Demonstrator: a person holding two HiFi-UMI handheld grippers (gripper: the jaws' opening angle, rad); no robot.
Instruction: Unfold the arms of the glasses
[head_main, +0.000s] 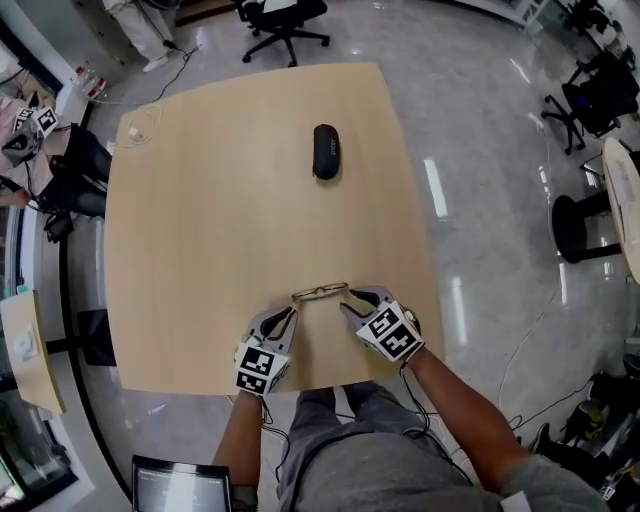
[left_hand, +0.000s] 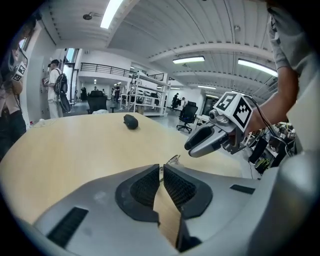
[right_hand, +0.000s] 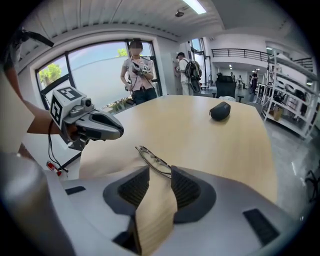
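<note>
The thin-framed glasses (head_main: 320, 292) lie folded on the tan table (head_main: 220, 230) near its front edge. My left gripper (head_main: 291, 311) is just short of their left end, and my right gripper (head_main: 347, 299) is at their right end. In the left gripper view the jaws (left_hand: 161, 172) stand shut, tips nearly touching, with the glasses (left_hand: 173, 159) just past them. In the right gripper view the jaws (right_hand: 160, 176) stand open with bare table between the pads. The glasses (right_hand: 153, 159) lie across in front of the tips, apart from the pads.
A black oval case (head_main: 326, 151) lies farther back on the table. The table's front edge runs right under both grippers. Office chairs (head_main: 283, 22) stand beyond the far edge, and people (right_hand: 137, 70) stand off the left side.
</note>
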